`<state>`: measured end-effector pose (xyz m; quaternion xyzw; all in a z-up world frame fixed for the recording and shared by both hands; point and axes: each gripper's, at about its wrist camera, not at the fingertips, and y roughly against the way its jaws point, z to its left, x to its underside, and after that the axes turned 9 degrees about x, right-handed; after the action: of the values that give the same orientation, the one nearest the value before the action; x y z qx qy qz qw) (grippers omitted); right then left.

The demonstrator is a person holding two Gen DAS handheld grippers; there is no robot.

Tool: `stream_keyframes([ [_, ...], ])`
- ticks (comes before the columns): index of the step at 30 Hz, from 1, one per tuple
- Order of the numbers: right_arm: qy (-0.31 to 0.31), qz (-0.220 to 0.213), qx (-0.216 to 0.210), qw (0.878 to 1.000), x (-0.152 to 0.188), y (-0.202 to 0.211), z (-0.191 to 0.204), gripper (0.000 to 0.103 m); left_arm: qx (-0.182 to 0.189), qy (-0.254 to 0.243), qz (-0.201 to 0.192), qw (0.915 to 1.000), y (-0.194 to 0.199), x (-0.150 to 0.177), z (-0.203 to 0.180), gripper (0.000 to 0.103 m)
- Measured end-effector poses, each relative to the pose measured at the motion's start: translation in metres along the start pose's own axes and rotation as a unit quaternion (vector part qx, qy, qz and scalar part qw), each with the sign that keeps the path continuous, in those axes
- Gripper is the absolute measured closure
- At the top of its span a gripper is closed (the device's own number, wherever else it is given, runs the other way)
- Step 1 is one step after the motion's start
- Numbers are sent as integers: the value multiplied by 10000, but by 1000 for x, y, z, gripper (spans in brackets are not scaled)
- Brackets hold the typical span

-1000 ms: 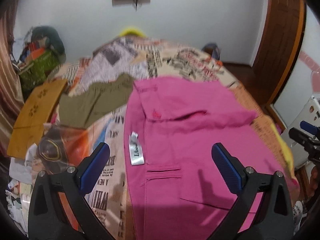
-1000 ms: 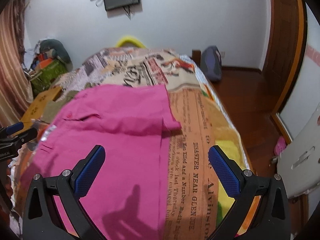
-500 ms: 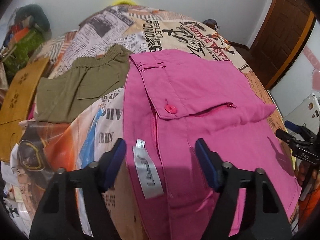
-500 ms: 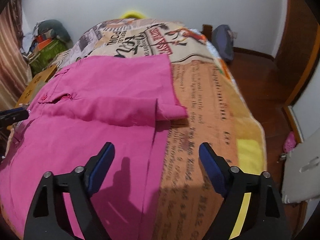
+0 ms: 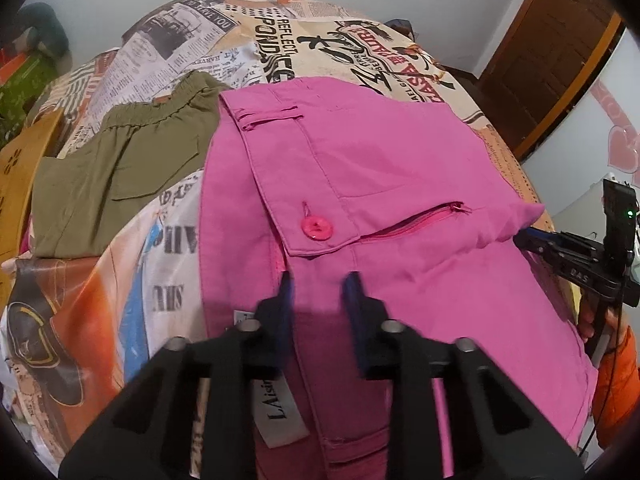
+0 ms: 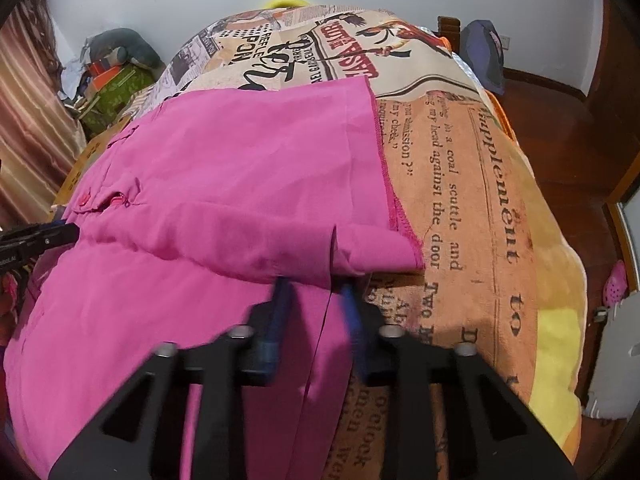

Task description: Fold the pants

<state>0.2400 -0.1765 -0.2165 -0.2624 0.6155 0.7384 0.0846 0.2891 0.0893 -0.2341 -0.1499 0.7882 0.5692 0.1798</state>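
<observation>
Pink pants [image 5: 400, 184] lie spread on the bed, partly folded; they also show in the right wrist view [image 6: 224, 184]. My left gripper [image 5: 320, 280] is low over the waistband just below the pink button [image 5: 317, 229], its jaws narrowed with pink cloth between the fingertips. My right gripper [image 6: 314, 286] is low at the folded leg's hem edge, jaws narrowed with cloth between them. Both sets of fingers are motion-blurred. The right gripper also shows at the right edge of the left wrist view [image 5: 532, 238].
Olive green shorts [image 5: 116, 172] lie left of the pink pants on the newspaper-print bedspread [image 6: 460, 200]. A white garment label [image 5: 276, 408] sits by my left gripper. Clutter and boxes [image 6: 116, 76] stand at the far left; a wooden floor [image 6: 560, 128] lies right of the bed.
Both grippers have moved down and forward onto the pants and their jaws have closed from wide open to a narrow gap on the cloth.
</observation>
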Motion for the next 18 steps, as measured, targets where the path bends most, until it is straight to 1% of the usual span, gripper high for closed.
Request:
stream_keyframes([
  [1, -3, -2, 3, 10000, -1, 0, 0, 91, -27, -45, -8, 10000, 0, 0, -1, 85],
  [2, 13, -24, 16, 10000, 0, 1, 0, 92, -35, -80, -11, 10000, 1, 0, -2, 93],
  [4, 53, -43, 67, 10000, -2, 1, 1, 95, -124, -147, -39, 9998, 3, 0, -4, 95],
  [6, 145, -62, 134, 9998, -1, 3, 2, 97, -211, -183, -86, 9996, 6, -1, -5, 100],
  [7, 185, -66, 171, 9997, -1, 4, 3, 97, -290, -201, -120, 9993, 9, -1, -5, 100],
  [12, 406, -25, 297, 9987, 6, 4, 7, 98, -423, -228, -198, 9987, 14, -3, -2, 100],
  [15, 410, 7, 332, 9986, 8, 3, 8, 98, -614, -313, -109, 9976, 5, -2, -1, 100],
  [18, 442, 43, 388, 9983, 8, 2, 11, 98, -656, -253, -12, 9975, -5, 0, 2, 100],
])
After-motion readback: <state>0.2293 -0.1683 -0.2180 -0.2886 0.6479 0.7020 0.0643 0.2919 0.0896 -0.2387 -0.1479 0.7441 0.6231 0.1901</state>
